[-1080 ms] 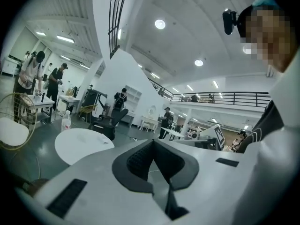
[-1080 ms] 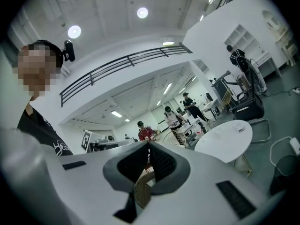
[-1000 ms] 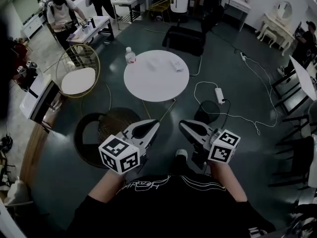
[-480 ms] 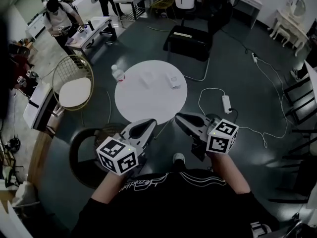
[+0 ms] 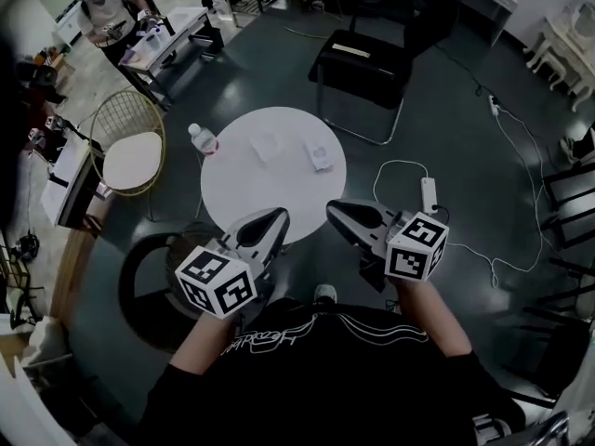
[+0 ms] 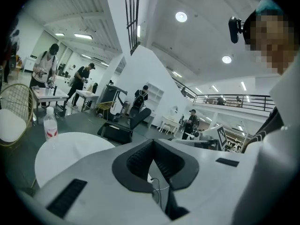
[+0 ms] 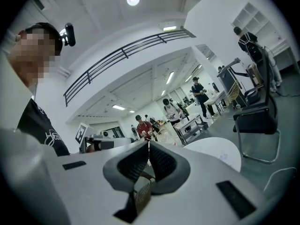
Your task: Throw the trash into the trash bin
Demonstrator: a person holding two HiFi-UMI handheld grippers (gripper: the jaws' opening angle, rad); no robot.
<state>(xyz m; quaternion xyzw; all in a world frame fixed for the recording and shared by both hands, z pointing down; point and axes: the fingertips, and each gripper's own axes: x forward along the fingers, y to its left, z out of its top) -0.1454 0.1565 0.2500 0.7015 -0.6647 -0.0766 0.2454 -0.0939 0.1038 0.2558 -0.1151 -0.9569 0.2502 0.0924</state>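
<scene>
Approach step, nothing picked yet. Jaws together, empty: left gripper [image 5: 271, 219], right gripper [image 5: 337, 212], both near round desk [image 5: 232, 193] edge. On mid-desk lies trash [image 5: 319, 154], probably two small wrappers; bottle [image 5: 202, 139] at left rim. Next: open jaws, reach one wrapper.

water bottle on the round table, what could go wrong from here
The water bottle stands at the round table's rim; a careless sweep might tip it off. The left gripper and right gripper have jaws shut, so they could shove the trash pieces rather than grasp them.
</scene>
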